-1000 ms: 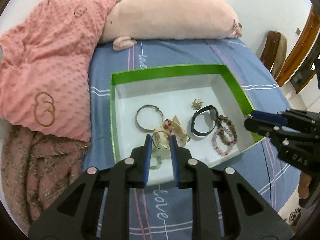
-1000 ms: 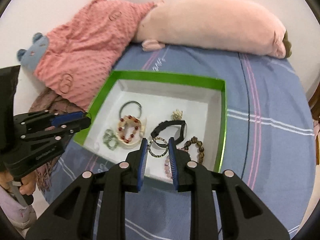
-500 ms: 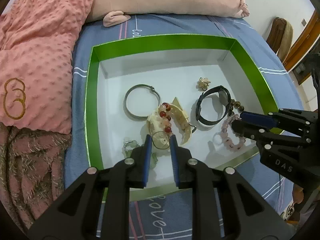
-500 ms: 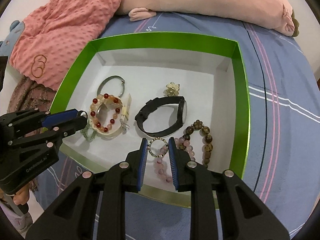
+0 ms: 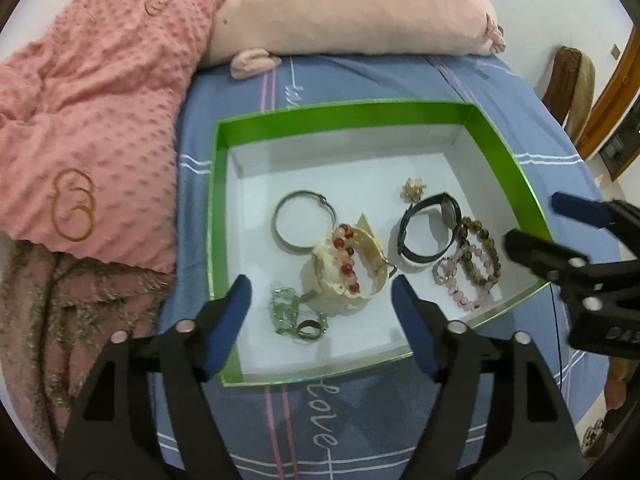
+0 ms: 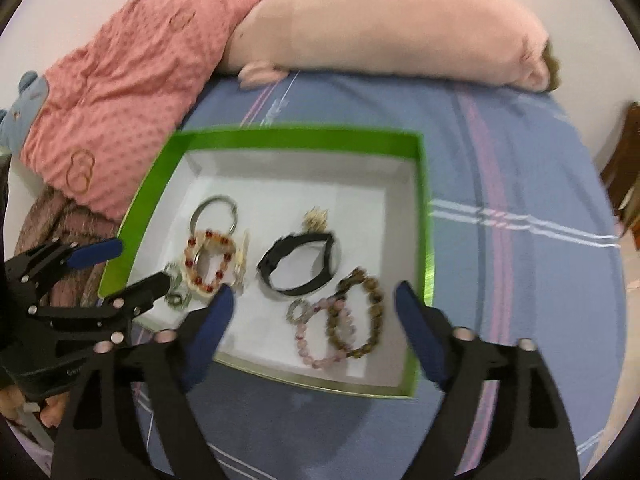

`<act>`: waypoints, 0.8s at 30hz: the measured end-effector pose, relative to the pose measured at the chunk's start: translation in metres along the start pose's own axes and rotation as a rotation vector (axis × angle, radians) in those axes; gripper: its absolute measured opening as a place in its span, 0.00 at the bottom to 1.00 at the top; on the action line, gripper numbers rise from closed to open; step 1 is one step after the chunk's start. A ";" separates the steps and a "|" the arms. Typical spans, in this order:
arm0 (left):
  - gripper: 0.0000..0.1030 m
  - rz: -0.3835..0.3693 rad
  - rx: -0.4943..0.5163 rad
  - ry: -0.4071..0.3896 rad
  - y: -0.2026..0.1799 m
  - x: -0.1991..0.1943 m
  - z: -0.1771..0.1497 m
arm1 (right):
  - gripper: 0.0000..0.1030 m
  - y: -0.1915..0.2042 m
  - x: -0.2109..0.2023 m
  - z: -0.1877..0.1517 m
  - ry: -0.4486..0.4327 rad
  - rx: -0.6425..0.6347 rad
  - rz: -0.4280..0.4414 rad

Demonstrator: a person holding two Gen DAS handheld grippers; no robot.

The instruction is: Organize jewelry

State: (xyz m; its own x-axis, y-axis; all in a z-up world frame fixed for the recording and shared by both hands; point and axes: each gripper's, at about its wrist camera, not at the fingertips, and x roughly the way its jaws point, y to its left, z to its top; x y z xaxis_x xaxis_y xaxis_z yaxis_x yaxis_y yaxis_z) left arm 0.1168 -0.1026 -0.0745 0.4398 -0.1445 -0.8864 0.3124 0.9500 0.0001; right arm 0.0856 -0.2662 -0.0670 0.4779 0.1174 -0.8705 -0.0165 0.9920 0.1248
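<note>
A green-rimmed white box (image 5: 218, 216) (image 6: 426, 216) lies on the blue bed sheet and holds jewelry. Inside are a silver bangle (image 5: 280, 224), a red bead bracelet on a cream piece (image 5: 344, 256), a small dark ring (image 5: 309, 329) by a green trinket, a black watch (image 5: 424, 228) (image 6: 296, 264), pink beads (image 5: 456, 284) (image 6: 316, 344), brown beads (image 6: 368, 312), a small sparkly ring (image 6: 297, 312) and a gold flower brooch (image 5: 414, 190). My left gripper (image 5: 322, 296) is open and empty over the box's near side. My right gripper (image 6: 314, 304) is open and empty above the beads.
A pink dotted blanket (image 5: 92, 120) lies left of the box, with a long pink plush pillow (image 5: 352, 12) behind it. A brownish fuzzy throw (image 5: 60, 292) hangs at the bed's left edge. A wooden chair back (image 5: 568, 80) and door stand at the right.
Both grippers opened. The left let go of its ring, which now lies by the green trinket; the right let go of the sparkly ring by the pink beads. Both pulled back from the box.
</note>
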 end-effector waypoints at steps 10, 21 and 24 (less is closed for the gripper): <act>0.97 0.023 -0.025 -0.049 -0.001 -0.023 0.005 | 0.99 -0.005 -0.028 0.003 -0.051 0.040 -0.070; 0.98 0.027 -0.019 -0.045 -0.005 -0.027 0.004 | 0.99 -0.006 -0.029 0.000 -0.046 0.045 -0.079; 0.98 0.026 -0.018 -0.043 -0.005 -0.027 0.003 | 0.99 -0.007 -0.029 0.001 -0.045 0.045 -0.075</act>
State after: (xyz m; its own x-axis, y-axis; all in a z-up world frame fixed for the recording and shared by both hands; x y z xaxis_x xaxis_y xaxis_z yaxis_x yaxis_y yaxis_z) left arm 0.1061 -0.1047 -0.0488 0.4835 -0.1315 -0.8654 0.2851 0.9584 0.0136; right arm 0.0724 -0.2761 -0.0427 0.5157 0.0396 -0.8559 0.0598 0.9948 0.0821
